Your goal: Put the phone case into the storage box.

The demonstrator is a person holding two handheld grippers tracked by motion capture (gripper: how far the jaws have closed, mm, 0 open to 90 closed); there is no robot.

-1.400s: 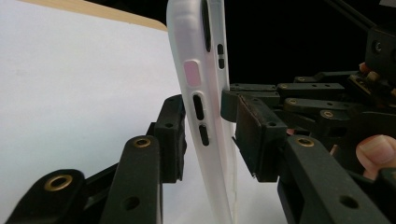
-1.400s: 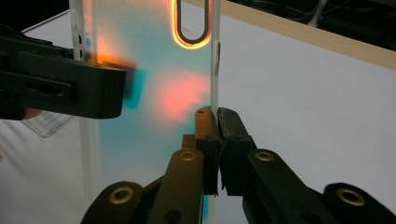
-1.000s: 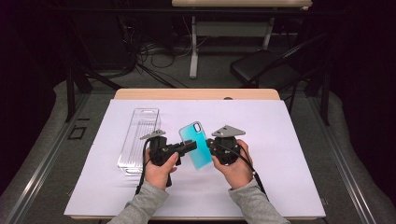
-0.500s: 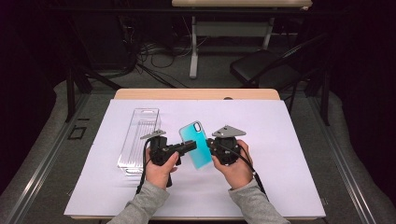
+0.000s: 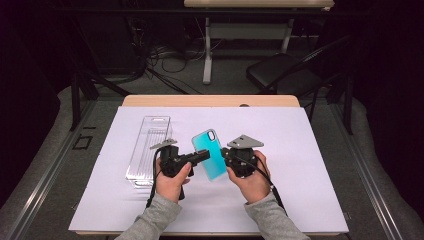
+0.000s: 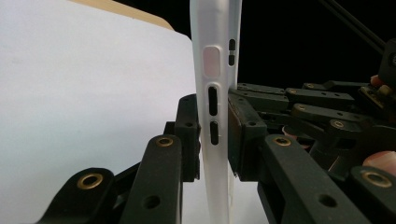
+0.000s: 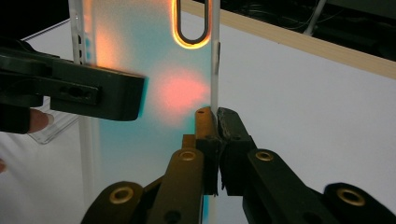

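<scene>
A teal phone case (image 5: 210, 152) with a white rim is held up above the table between both hands. My left gripper (image 5: 202, 156) comes at it from the left. Its jaws have just been closing, and both pads now press on the case's white side edge (image 6: 215, 93), by the button cutouts. My right gripper (image 5: 227, 159) is shut on the opposite long edge, pinching the rim (image 7: 215, 116) near the case's lower half. In the right gripper view the case (image 7: 154, 93) glows orange in places, and the left gripper (image 7: 116, 95) lies across its face.
A clear plastic box (image 5: 150, 145) lies on the white sheet (image 5: 300, 165) left of my hands. The sheet covers a wooden table (image 5: 210, 101). A dark chair (image 5: 280, 75) and cables sit on the floor beyond the far edge.
</scene>
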